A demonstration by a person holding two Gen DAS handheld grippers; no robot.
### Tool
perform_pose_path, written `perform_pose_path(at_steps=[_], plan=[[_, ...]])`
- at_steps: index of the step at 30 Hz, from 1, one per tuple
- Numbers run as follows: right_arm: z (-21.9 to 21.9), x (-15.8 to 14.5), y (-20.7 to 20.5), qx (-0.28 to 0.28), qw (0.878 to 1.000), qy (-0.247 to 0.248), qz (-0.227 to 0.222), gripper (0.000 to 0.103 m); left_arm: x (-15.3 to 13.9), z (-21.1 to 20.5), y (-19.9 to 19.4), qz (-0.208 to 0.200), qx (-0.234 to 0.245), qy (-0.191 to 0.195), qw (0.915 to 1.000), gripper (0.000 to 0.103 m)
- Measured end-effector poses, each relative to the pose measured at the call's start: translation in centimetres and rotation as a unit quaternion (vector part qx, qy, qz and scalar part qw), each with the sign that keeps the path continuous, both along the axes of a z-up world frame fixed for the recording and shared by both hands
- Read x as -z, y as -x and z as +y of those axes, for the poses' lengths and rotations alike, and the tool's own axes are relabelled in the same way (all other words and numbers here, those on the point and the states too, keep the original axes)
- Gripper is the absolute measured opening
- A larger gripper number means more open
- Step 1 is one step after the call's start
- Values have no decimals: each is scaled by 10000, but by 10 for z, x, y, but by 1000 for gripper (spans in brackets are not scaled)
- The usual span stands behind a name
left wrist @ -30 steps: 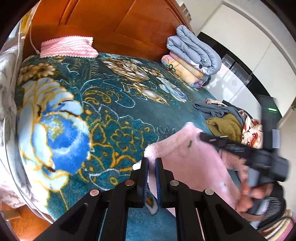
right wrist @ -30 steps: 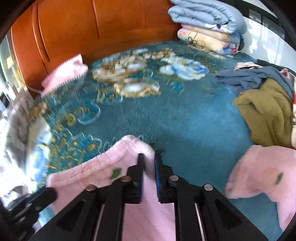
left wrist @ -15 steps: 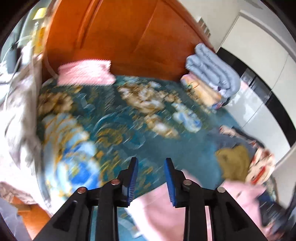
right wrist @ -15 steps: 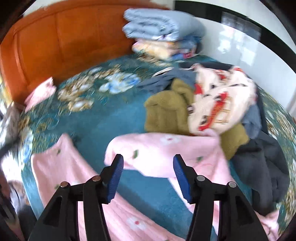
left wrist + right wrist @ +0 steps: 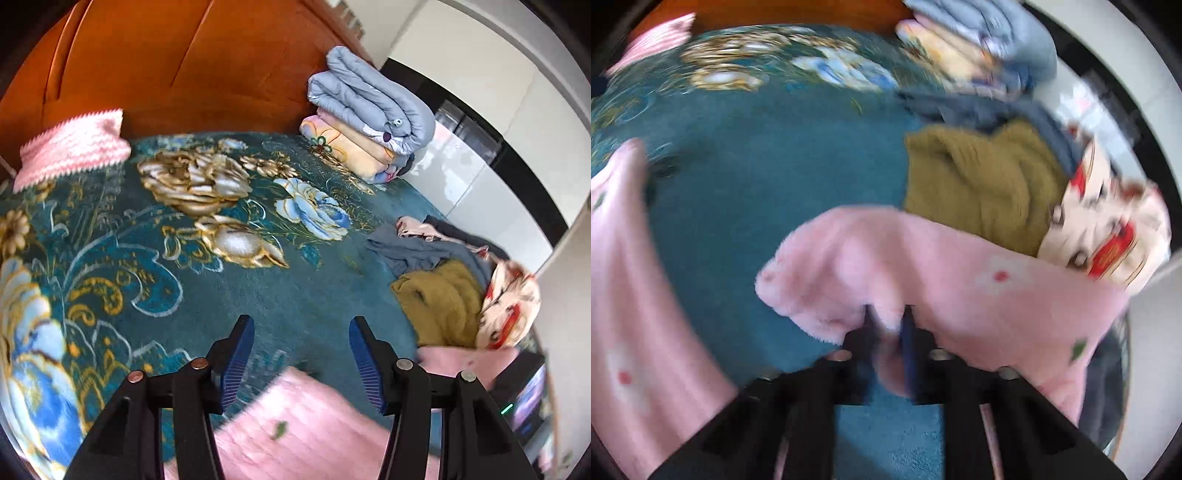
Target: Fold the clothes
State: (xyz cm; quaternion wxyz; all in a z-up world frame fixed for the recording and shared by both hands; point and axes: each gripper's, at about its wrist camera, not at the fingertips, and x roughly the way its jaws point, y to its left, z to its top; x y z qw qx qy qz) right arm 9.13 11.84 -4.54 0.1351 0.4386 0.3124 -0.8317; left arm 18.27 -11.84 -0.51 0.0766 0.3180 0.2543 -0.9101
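Observation:
A pink fleece garment with small flowers lies on the teal floral bedspread. One part of it lies below my left gripper. That gripper's jaws are opening, and nothing is between its blue pads. In the blurred right wrist view, another part of the garment stretches rightward. My right gripper is closing on its near edge, with pink fabric pinched between the fingers. A further pink part lies at the left.
A pile of loose clothes sits to the right: an olive garment, a cartoon-print one and a grey-blue one. Folded quilts are stacked against the wooden headboard. A pink knitted pillow lies at the back left.
My left gripper let go of the pink garment, opened and drew back. My right gripper released its edge, opened, swung right to another part of the garment and closed on it.

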Motion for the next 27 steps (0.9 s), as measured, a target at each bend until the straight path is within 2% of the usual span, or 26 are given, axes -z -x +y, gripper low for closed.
perform_pose_path(at_steps=[2, 7, 11, 12, 18, 20, 22, 23, 27], plan=[[7, -16, 10, 132, 9991, 391, -39, 8, 8, -2, 3, -70, 48, 23, 10000, 58], [-4, -100, 30, -38, 9883, 1490, 320, 8, 20, -22, 10, -88, -10, -551, 9984, 58], [-43, -121, 50, -393, 9769, 2101, 94, 7, 25, -27, 12, -120, 12, -599, 9981, 58], [-54, -122, 54, -475, 9742, 2204, 18, 7, 25, -28, 13, -117, 40, -625, 9980, 58], [-111, -32, 52, -672, 9754, 1825, -1042, 8, 34, -37, 17, -90, 262, -1198, 9924, 58], [-109, -19, 51, -755, 9722, 1848, -1222, 12, 36, -38, 21, -121, 305, -1244, 9917, 58], [-99, -27, 46, -785, 9675, 2060, -1239, 22, 38, -38, 28, -173, 325, -1227, 9918, 59], [-91, -36, 43, -756, 9651, 2207, -1191, 30, 40, -39, 33, -204, 298, -1226, 9918, 59], [-30, -77, 30, -529, 9595, 2638, -832, 43, 51, -39, 60, -468, 315, -1297, 9899, 59]])
